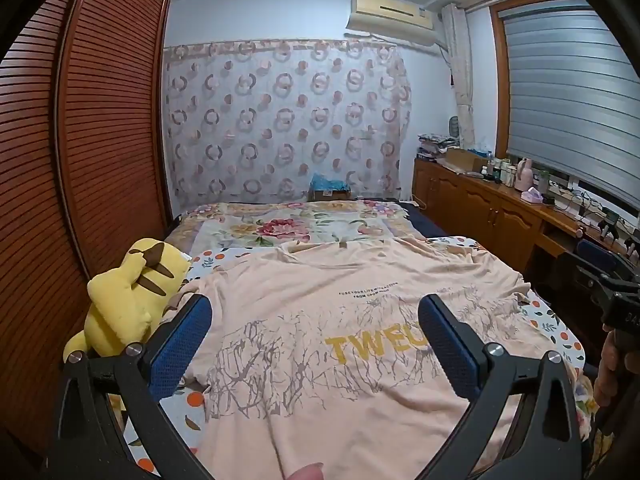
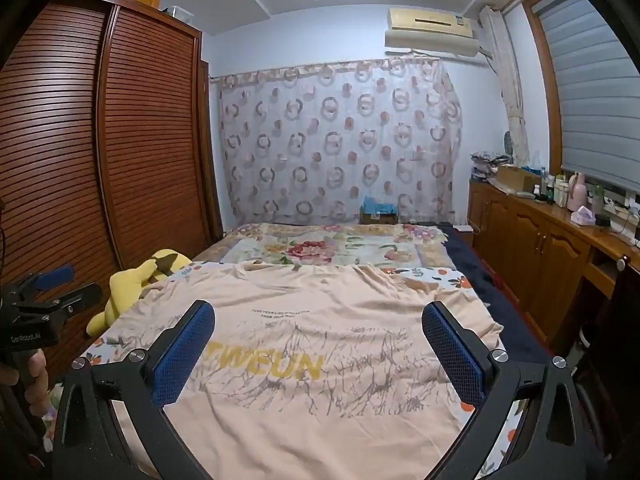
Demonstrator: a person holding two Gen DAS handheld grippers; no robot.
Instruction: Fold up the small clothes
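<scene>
A peach T-shirt (image 1: 340, 340) with yellow "TWEUN" lettering and a grey branch print lies spread flat on the bed, front up, collar toward the far end; it also shows in the right wrist view (image 2: 312, 344). My left gripper (image 1: 316, 312) is open and empty, held above the shirt's near half. My right gripper (image 2: 318, 316) is open and empty, also above the shirt. The right gripper's body shows at the right edge of the left wrist view (image 1: 616, 304); the left gripper's body shows at the left edge of the right wrist view (image 2: 36, 304).
A yellow plush toy (image 1: 128, 300) sits at the bed's left edge by the shirt's sleeve. A floral quilt (image 1: 296, 224) covers the far half of the bed. A slatted wooden wardrobe (image 1: 80, 160) stands left. A wooden cabinet (image 2: 540, 240) with bottles runs along the right.
</scene>
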